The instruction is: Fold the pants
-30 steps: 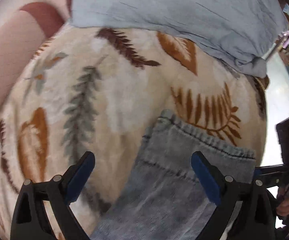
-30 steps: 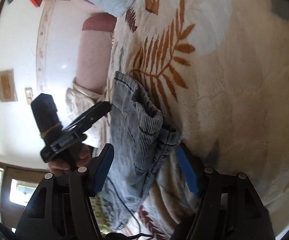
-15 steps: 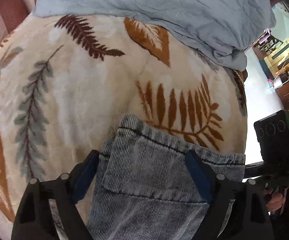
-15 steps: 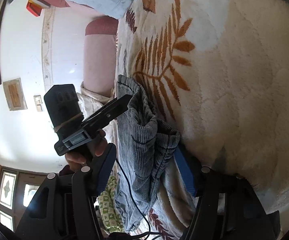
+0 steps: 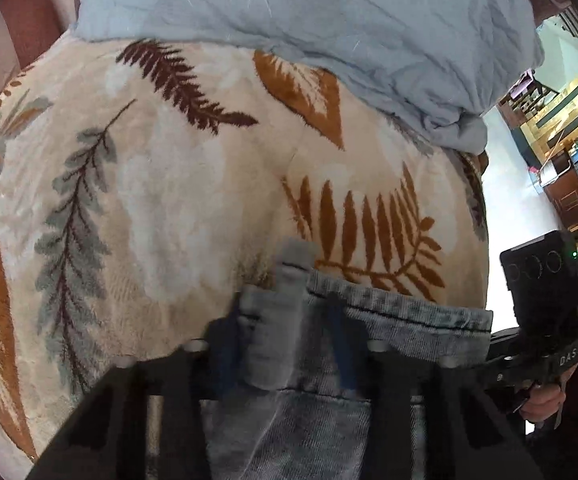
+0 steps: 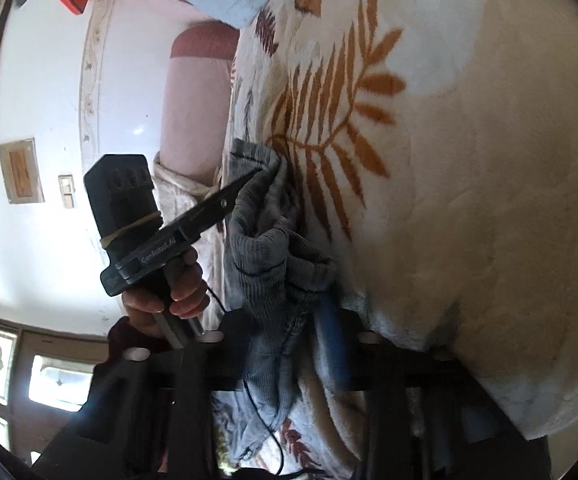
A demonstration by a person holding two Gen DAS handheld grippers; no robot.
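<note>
Grey-blue corduroy pants (image 5: pixel 389 316) lie on the leaf-print blanket (image 5: pixel 169 180) at the bottom of the left wrist view, hem edge towards the far side. My left gripper (image 5: pixel 283 340) is closing, its blue pads pinching a bunched fold of the hem. In the right wrist view the same pants (image 6: pixel 273 256) stand crumpled in a ridge. My right gripper (image 6: pixel 285 320) is closing too, with the pants' other corner squeezed between its pads. The left gripper (image 6: pixel 245 184) shows there from the side, tip on the cloth, held by a hand (image 6: pixel 181 284).
A pale blue quilt (image 5: pixel 309 12) is heaped along the far side of the bed. A pink bolster (image 6: pixel 197 100) stands past the blanket's end. The bed drops off to a white floor (image 5: pixel 501 200) on the right. A thin black cable (image 6: pixel 265 412) trails over the pants.
Both pairs of jaws went from wide apart to narrow, pinching the pants at the two corners. The left gripper tipped downward over the hem, and the cloth bunched up between its pads.
</note>
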